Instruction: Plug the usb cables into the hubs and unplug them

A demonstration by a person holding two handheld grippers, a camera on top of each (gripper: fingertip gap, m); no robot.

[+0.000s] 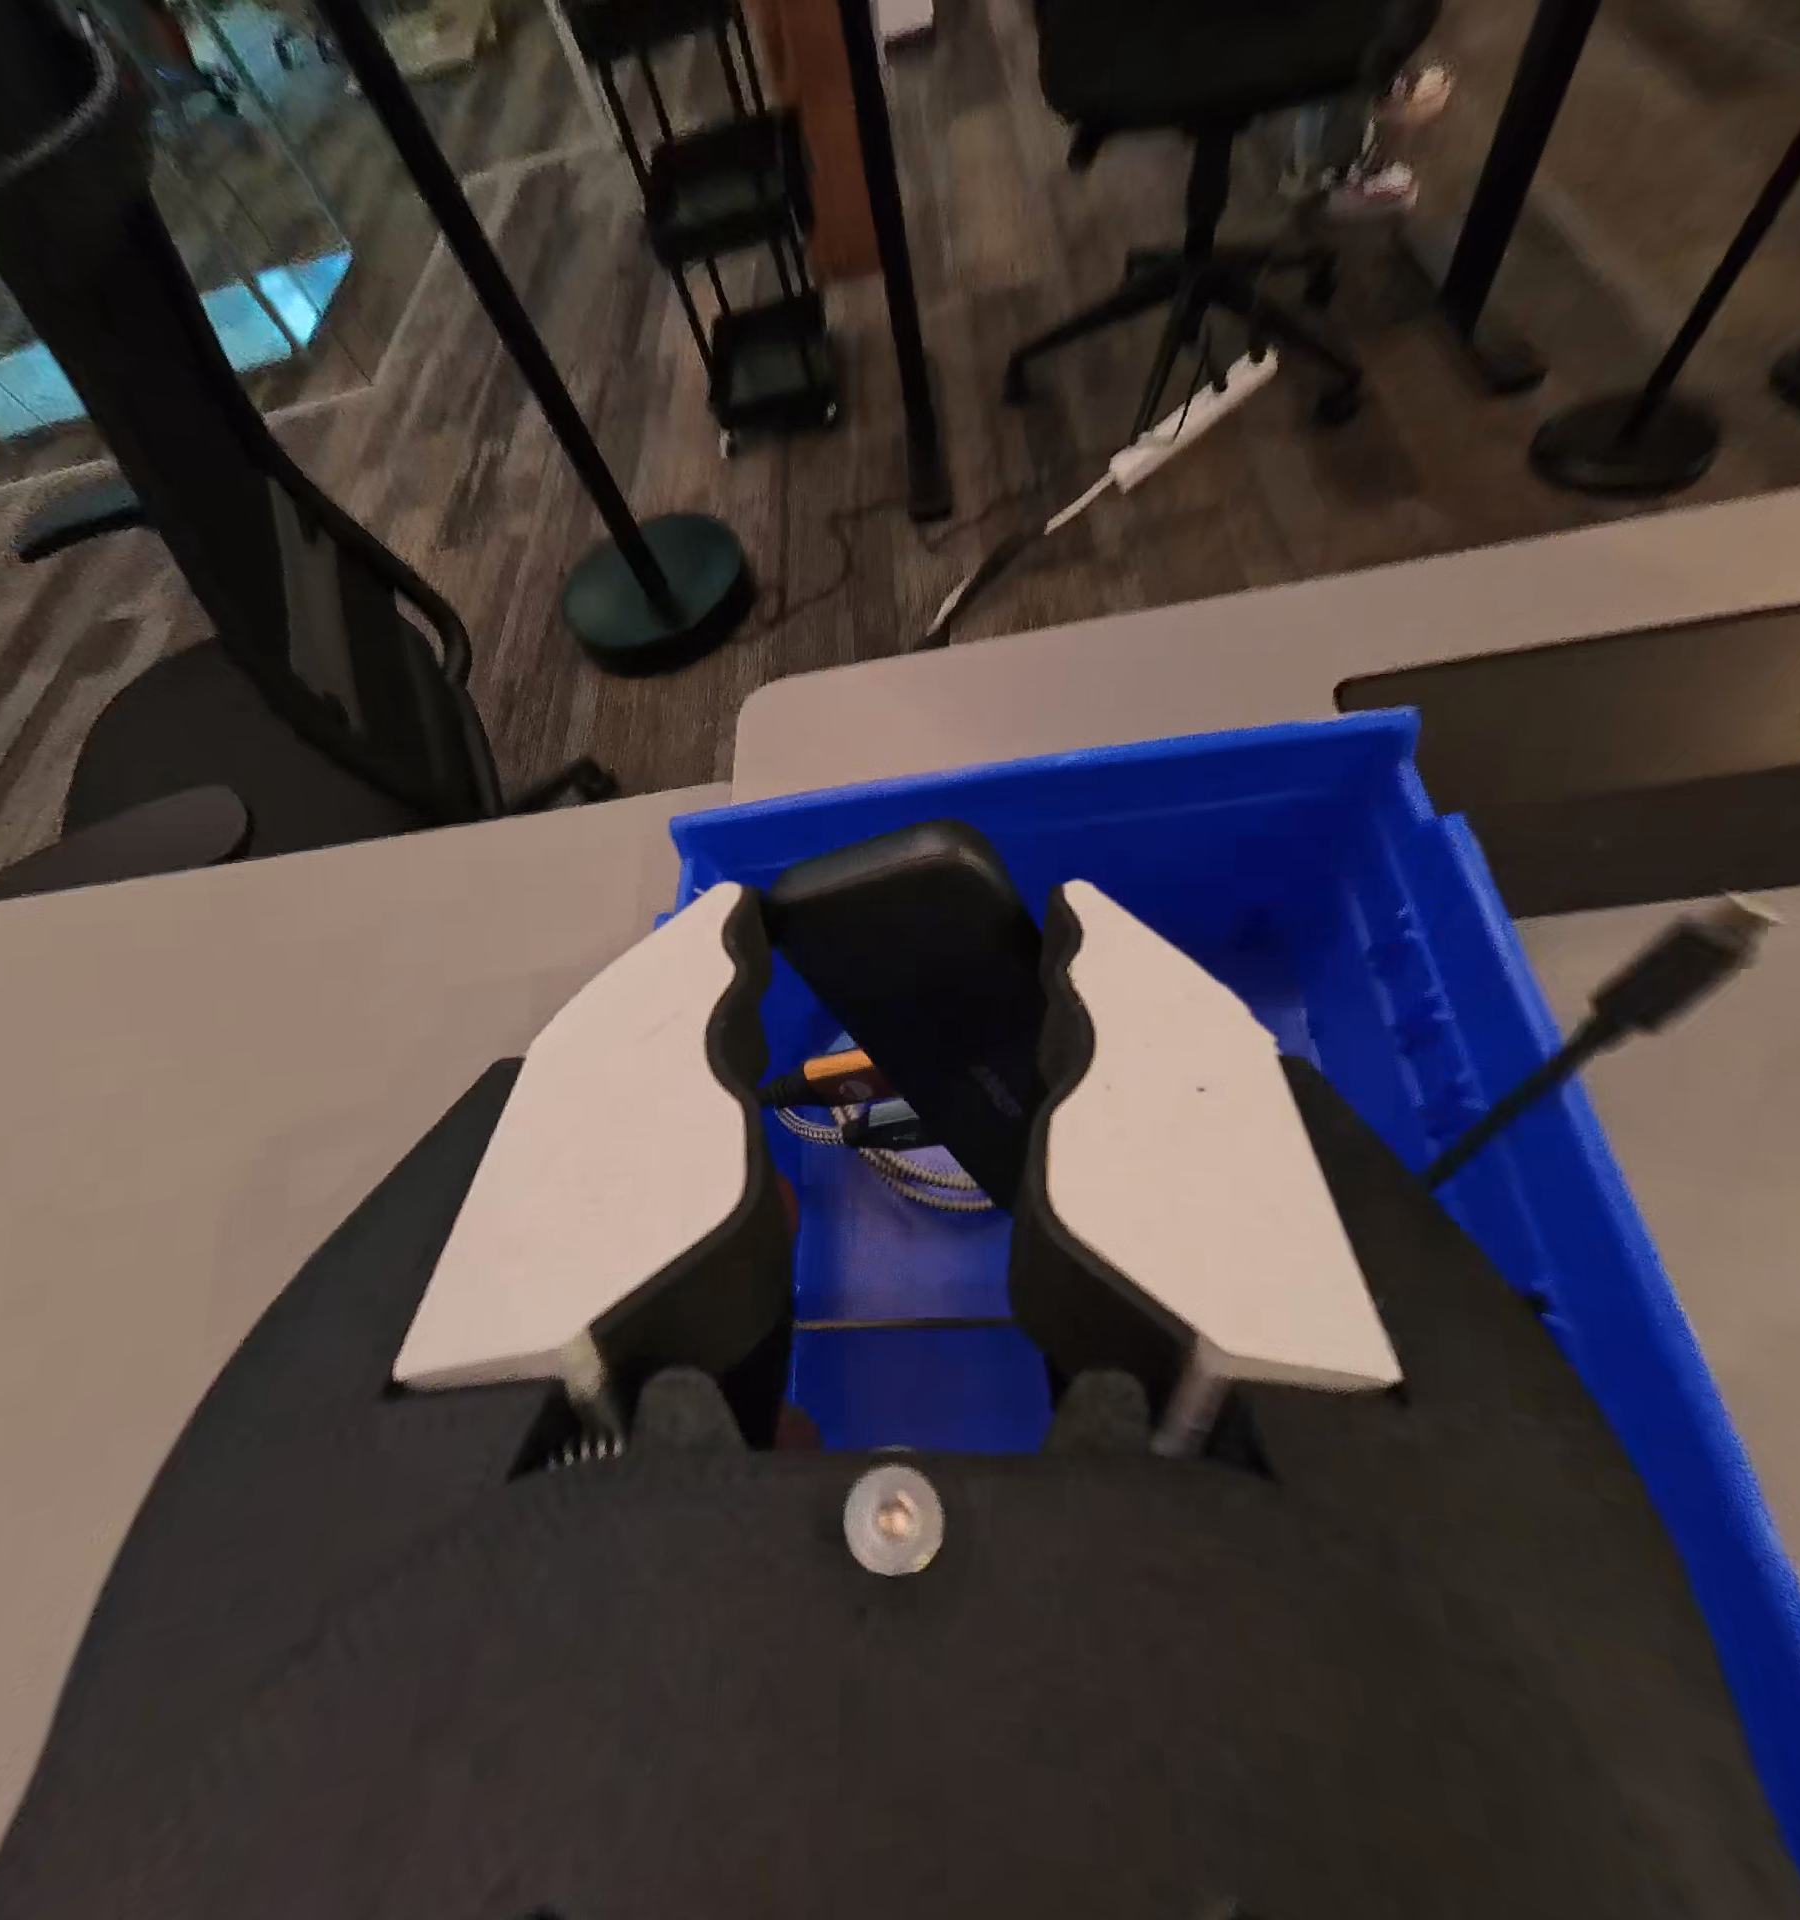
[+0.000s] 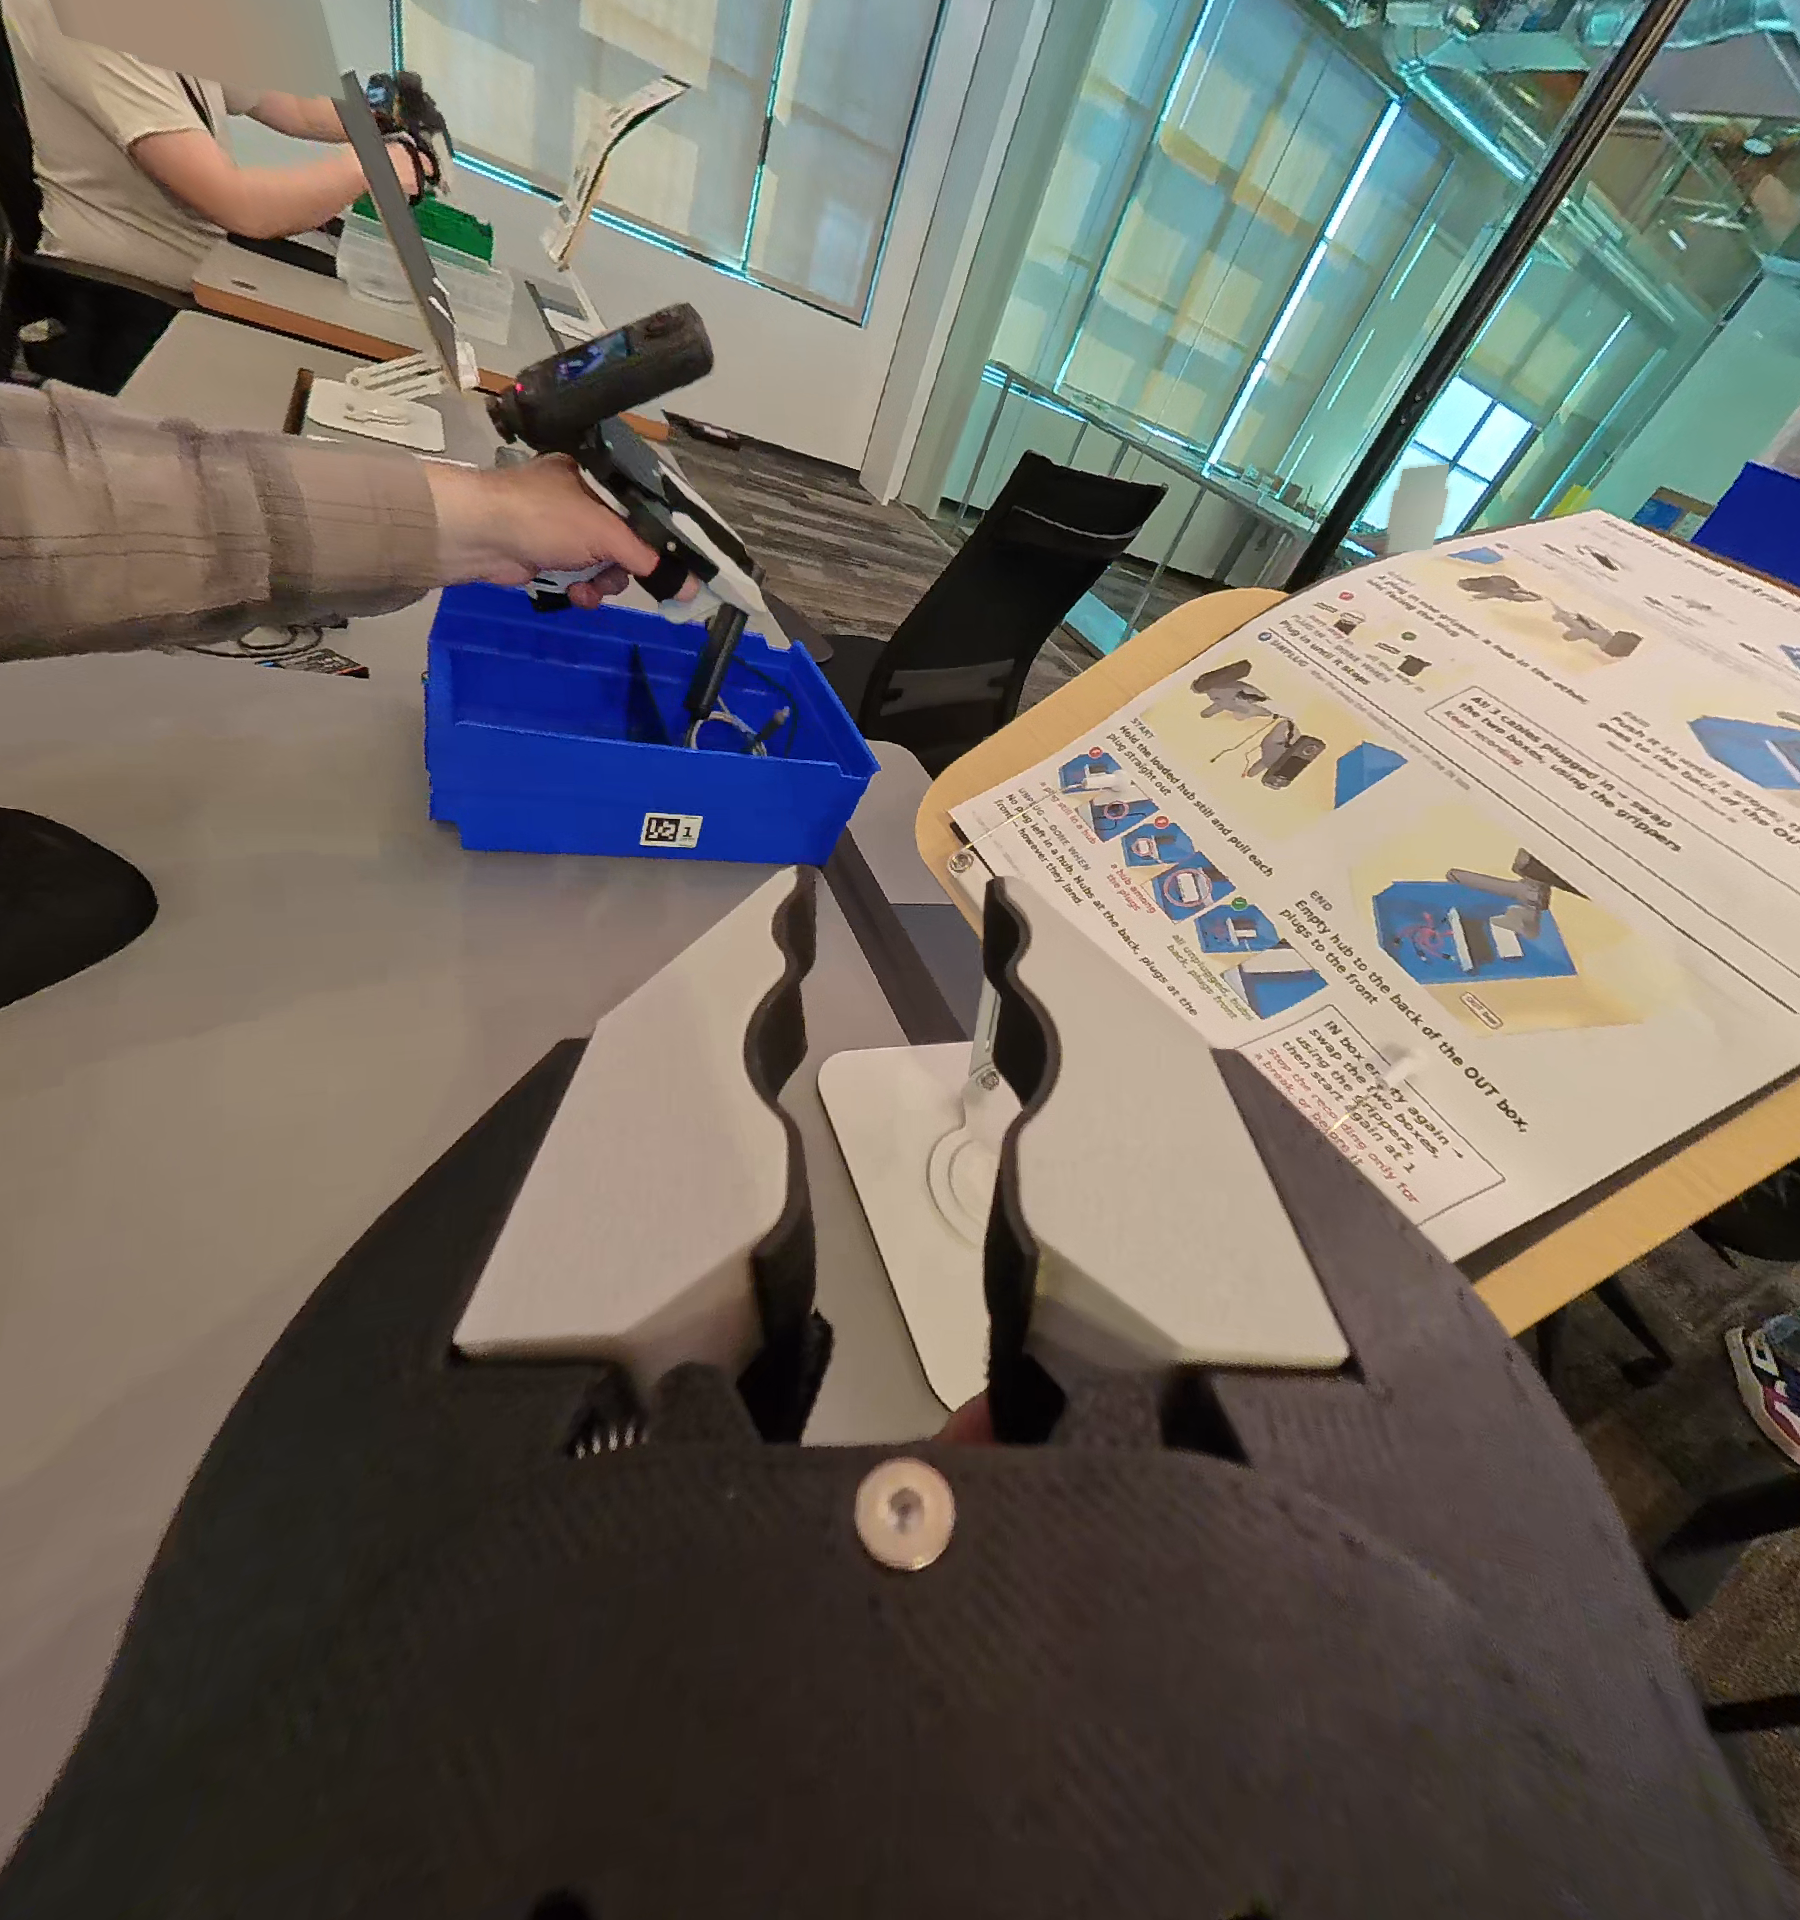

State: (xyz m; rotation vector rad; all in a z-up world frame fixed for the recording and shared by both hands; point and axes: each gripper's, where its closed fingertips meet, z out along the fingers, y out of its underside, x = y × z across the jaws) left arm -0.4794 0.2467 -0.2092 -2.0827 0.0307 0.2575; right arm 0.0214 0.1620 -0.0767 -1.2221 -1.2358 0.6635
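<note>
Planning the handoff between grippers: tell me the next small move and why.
Probably lift the left gripper straight up out of the blue bin. It is shut on the black hub, which hangs over loose cables in the bin, while the right gripper is open, holds nothing and is well away from it.

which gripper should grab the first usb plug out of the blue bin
Right. The left gripper is already shut on the flat black usb hub over the blue plastic bin. The right gripper is open and empty, though off to the side of the bin, so it would probably have to travel.
</note>
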